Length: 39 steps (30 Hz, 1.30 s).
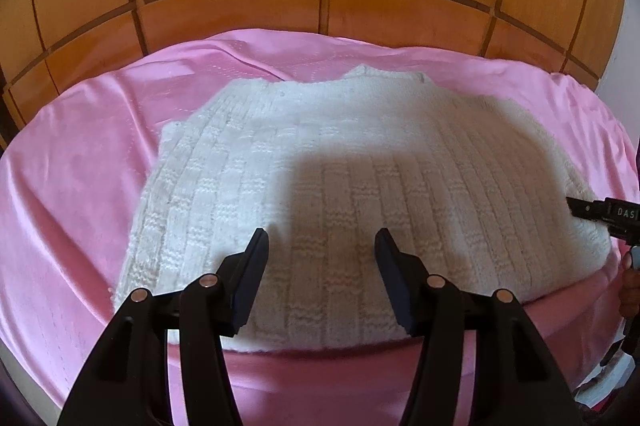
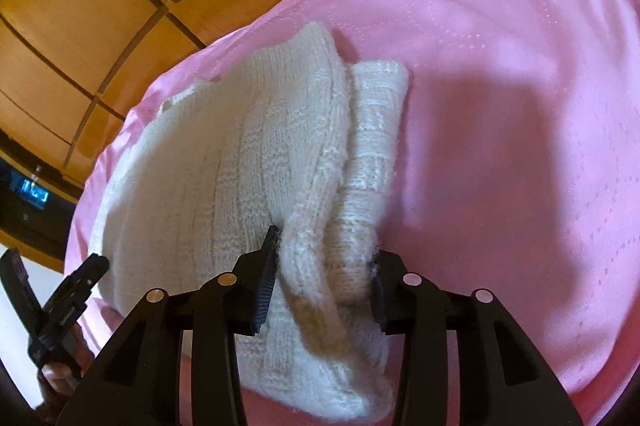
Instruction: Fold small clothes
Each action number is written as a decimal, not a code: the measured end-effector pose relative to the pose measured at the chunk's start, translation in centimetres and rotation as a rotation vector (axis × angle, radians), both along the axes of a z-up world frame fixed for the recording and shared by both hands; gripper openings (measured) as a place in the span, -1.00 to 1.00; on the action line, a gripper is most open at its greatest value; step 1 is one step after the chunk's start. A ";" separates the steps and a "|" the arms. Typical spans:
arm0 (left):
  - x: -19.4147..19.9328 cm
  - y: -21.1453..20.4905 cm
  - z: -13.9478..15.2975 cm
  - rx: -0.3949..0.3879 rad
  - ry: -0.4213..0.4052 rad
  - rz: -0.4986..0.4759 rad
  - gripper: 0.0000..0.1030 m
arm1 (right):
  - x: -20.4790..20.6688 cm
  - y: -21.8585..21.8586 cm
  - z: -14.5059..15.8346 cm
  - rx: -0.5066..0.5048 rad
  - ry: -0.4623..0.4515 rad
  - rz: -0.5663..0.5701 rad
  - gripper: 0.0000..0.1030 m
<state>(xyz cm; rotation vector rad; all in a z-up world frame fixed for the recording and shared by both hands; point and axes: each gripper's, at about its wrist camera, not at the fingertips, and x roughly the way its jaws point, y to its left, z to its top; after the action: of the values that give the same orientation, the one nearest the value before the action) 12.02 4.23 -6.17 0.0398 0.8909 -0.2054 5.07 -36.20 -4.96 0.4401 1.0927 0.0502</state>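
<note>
White ribbed knit sweater [image 1: 360, 194] lies on the pink bed sheet [image 1: 72, 186]; its right edge fold sits between your right tool [image 2: 324, 266], apparently gripped. Your left tool [image 1: 322, 250] hangs wide above the near hem.

A white knitted sweater [image 1: 360, 162] with a ribbed block pattern lies flat, spread just ahead of the left tool [image 1: 322, 240]. Its sleeve edge is bunched between the right tool's [image 2: 324, 258] fingers.

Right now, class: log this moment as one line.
left gripper open above white knit sweater | right gripper gripping sleeve | pink bedspread
</note>
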 end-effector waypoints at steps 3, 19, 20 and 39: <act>-0.1 0.7 0.2 -0.014 -0.005 0.016 0.07 | 0.0 0.4 0.5 -0.030 0.007 0.009 -0.45; -0.3 4.3 0.4 -0.060 -0.006 0.098 0.07 | 0.1 5.4 6.8 -0.158 -0.069 0.085 -0.57; -0.3 4.5 0.4 -0.063 -0.005 0.101 0.07 | 0.2 5.9 7.2 -0.161 -0.077 0.097 -0.58; 0.4 13.6 0.3 -0.321 0.076 0.157 -0.27 | 6.8 24.9 10.5 -0.146 -0.133 0.396 -0.65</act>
<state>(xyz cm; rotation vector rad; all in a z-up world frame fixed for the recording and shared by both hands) 12.38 17.80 -5.89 -0.3370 0.9228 -0.2023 11.91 -11.30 5.59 0.0833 1.0306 0.3421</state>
